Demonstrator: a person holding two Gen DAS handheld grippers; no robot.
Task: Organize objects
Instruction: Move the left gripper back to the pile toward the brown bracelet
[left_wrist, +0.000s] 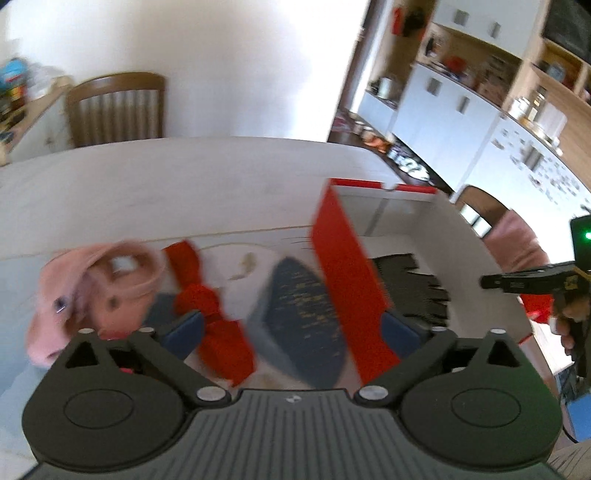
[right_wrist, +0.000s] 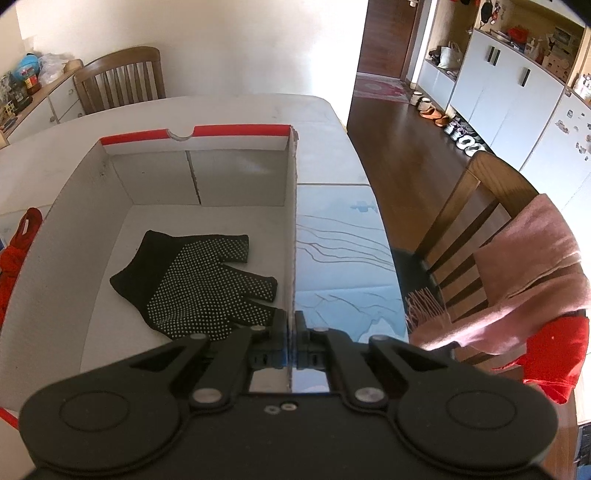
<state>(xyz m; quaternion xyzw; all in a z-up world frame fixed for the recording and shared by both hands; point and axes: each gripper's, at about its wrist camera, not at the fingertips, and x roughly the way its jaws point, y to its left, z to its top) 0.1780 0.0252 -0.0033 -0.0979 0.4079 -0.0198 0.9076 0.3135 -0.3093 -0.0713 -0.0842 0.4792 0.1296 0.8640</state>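
Observation:
A white cardboard box (right_wrist: 236, 131) with a red outside stands on the table. A black dotted glove (right_wrist: 195, 280) lies flat inside it. My right gripper (right_wrist: 291, 325) is shut on the box's right wall, one finger on each side. In the blurred left wrist view my left gripper (left_wrist: 291, 328) hangs wide open above the table, just left of the box's red wall (left_wrist: 340, 273), with nothing pressed between its pads. Below it lie a dark blue speckled glove (left_wrist: 303, 306), a knotted red cloth (left_wrist: 207, 306) and a pink garment (left_wrist: 96, 288). The black glove (left_wrist: 410, 284) shows inside the box.
A light blue patterned mat (right_wrist: 340, 258) covers the table to the right of the box. A wooden chair (right_wrist: 476, 206) beside the table carries a pink scarf (right_wrist: 535, 266) and a red cloth (right_wrist: 554, 354). Another chair (right_wrist: 122, 77) stands behind the table. A person's hand (left_wrist: 569, 317) is at the right.

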